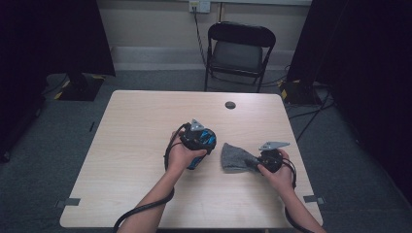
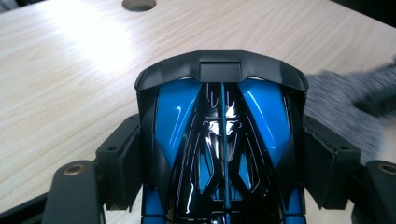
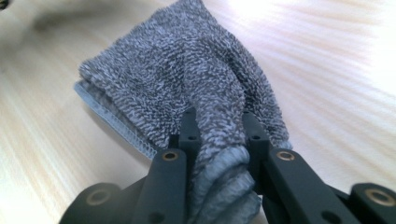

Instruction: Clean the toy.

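A glossy blue and black toy car [image 2: 219, 140] is clamped between the pads of my left gripper [image 2: 219, 172], its dark bumper pointing away from the camera. In the high view the left gripper [image 1: 198, 138] holds the toy car [image 1: 197, 162] a little above the middle of the wooden table [image 1: 145, 126]. A grey terry cloth [image 3: 187, 79] lies bunched on the table, one fold pinched between the jaws of my right gripper [image 3: 218, 135]. From above, the cloth [image 1: 233, 156] spreads leftward from the right gripper [image 1: 262, 160], close beside the car.
A round cable hole [image 1: 230, 105] sits near the table's far edge. A black folding chair [image 1: 238, 51] stands behind the table, with dark stands and cables on the floor at both sides. The person's forearms enter from the near edge.
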Action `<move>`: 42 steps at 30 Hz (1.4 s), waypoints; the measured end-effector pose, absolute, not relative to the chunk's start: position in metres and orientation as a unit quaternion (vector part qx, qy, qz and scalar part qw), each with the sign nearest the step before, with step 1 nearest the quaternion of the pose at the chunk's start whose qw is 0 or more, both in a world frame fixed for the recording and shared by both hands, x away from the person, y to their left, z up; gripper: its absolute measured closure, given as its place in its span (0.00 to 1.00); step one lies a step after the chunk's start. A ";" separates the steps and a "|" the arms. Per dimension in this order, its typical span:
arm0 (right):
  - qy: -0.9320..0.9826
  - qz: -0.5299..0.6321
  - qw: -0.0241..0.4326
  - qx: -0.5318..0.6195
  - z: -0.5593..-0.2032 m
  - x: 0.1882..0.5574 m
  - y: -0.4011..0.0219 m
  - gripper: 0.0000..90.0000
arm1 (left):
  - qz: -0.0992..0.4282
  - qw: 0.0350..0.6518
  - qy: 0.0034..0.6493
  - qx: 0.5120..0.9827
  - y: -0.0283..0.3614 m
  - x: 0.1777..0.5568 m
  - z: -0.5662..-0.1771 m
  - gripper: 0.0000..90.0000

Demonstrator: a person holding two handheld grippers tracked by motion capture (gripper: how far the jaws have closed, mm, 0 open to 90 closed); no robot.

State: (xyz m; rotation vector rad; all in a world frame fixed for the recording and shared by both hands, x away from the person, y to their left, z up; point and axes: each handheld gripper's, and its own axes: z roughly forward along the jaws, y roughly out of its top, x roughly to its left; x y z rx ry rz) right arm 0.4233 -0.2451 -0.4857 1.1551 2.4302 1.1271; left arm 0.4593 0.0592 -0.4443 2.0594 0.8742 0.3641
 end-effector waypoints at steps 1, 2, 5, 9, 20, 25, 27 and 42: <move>0.823 0.386 0.110 0.402 -0.483 0.425 -0.246 0.84 | 0.144 0.427 0.343 0.824 0.060 0.456 -0.442 0.29; 0.818 0.389 0.109 0.410 -0.480 0.427 -0.247 0.84 | 0.145 0.431 0.337 0.825 0.061 0.453 -0.439 0.29; 0.805 0.398 0.115 0.425 -0.463 0.436 -0.250 0.84 | 0.149 0.437 0.320 0.827 0.063 0.444 -0.433 0.29; 0.778 0.429 0.118 0.444 -0.437 0.445 -0.248 0.84 | 0.140 0.445 0.306 0.830 0.065 0.434 -0.431 0.29; 0.790 0.448 0.108 0.404 -0.396 0.458 -0.176 0.84 | 0.140 0.455 0.305 0.825 0.078 0.424 -0.432 0.28; 0.809 0.447 0.080 0.373 -0.398 0.454 -0.153 0.84 | 0.147 0.460 0.321 0.814 0.093 0.425 -0.432 0.28; 0.813 0.450 0.074 0.362 -0.399 0.451 -0.149 0.84 | 0.150 0.459 0.324 0.813 0.096 0.425 -0.433 0.28; 0.812 0.484 0.046 0.324 -0.399 0.431 -0.155 0.84 | 0.154 0.456 0.346 0.805 0.110 0.430 -0.435 0.28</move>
